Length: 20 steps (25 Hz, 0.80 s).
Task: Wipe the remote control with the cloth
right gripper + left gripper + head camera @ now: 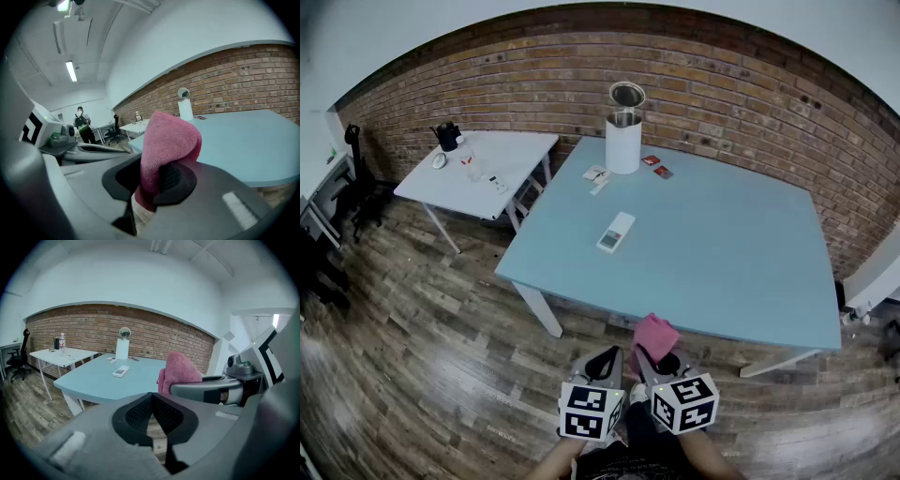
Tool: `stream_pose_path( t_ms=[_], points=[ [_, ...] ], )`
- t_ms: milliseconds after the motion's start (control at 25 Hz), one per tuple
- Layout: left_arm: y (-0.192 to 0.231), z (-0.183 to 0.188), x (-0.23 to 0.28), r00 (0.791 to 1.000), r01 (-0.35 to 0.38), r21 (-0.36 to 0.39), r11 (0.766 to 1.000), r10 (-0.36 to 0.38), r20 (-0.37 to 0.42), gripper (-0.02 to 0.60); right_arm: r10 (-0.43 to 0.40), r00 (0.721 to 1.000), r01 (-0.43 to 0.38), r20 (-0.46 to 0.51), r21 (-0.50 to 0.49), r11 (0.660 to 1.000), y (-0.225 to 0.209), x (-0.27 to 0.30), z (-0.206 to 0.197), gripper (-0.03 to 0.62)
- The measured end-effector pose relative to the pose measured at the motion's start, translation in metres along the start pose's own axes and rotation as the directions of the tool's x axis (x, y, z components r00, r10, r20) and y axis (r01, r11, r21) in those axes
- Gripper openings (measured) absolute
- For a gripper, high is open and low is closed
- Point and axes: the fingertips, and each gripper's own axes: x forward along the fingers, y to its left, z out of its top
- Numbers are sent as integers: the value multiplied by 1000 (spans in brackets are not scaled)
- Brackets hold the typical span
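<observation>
Along the back of the room runs a brick wall point(722, 84), and in front of it stands the pale blue table point(722, 253), with a smaller white side table point(478, 169) off its left corner. A white cylinder point(623, 141) sits near the blue table's far edge, with a few small items beside it (too small to name with confidence).

The remote control point(616, 232) lies flat on the blue table's left half, nearer the middle than the front edge, and nothing is touching it.

The pink cloth point(653, 335) is pinched in the right gripper point(157, 173), bunched up and standing out above the jaws, which are closed on its fold. The left gripper point(151, 397) is fully closed, pads together, with nothing between them.

Both grippers hang side by side over the wooden floor, short of the table's near edge and well apart from the remote.

By my reading the cloth is in hand, but the wiping has not begun. The approach, steadying the remote and the rubbing itself all remain.
</observation>
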Motion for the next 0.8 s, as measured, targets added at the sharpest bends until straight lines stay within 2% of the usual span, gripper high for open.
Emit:
stream_pose_path(
  t_ms=[480, 800],
  points=[
    [-4, 7, 23, 1000, 12, 0, 1000, -12, 3, 0, -38, 999, 38, 12, 24, 999, -25, 4, 5, 66],
    [7, 17, 62, 1000, 6, -5, 1000, -6, -12, 0, -25, 999, 26, -36, 30, 999, -52, 32, 9, 66]
  ],
)
